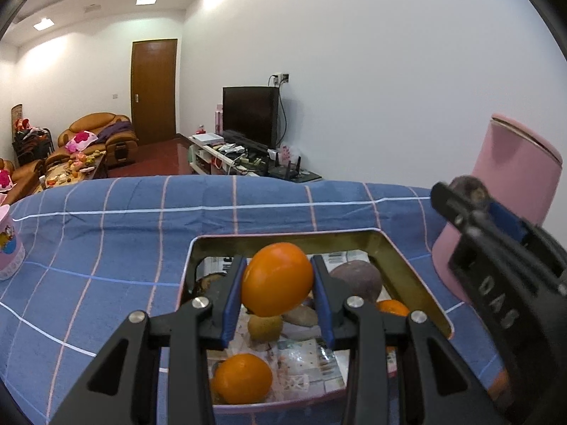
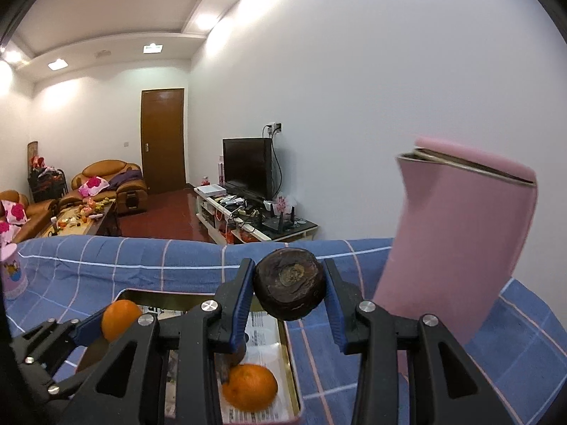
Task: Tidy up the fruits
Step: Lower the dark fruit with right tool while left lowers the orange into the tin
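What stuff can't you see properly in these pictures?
- Inside the pink canister, right wrist view: only its outer wall and rim show.
- Fruit in the tray, left wrist view: partly hidden behind the left gripper and its orange.
- Lower orange, right wrist view: blurred, so its surface detail is lost.

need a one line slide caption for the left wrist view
Left gripper holds an orange above the paper-lined fruit tin on a blue checked cloth.

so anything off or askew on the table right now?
The tall pink container beside the tray leans visibly, though fisheye warping may cause that. Its lid looks ajar, with a dark gap showing under it. Otherwise fine: the left gripper holds an orange, the right gripper a dark fruit.
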`<state>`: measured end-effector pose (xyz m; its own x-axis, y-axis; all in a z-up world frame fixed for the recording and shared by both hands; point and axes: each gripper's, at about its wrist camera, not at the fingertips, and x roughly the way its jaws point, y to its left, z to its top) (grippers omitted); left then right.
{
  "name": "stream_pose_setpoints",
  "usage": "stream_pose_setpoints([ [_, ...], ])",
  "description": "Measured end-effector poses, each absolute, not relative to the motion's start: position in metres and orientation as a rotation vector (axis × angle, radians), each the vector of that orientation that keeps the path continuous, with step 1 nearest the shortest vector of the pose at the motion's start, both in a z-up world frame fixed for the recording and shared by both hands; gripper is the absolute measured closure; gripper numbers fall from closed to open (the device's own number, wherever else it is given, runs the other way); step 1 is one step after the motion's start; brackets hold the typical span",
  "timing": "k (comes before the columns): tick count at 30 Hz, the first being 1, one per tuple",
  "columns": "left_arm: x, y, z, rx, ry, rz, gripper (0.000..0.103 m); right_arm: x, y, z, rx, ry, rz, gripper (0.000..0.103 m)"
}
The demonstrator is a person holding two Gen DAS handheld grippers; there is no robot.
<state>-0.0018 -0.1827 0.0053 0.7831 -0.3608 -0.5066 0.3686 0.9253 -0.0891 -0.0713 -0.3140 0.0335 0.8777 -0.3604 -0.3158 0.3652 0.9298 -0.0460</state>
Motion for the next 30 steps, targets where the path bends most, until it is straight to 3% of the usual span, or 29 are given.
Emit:
stream_pose_setpoints([
  [30,0.033,-0.204,-0.019,0.112,0.708,-0.305,0.065,-0.03,-0.331,0.003,0.094,0.539,-0.205,0.063],
])
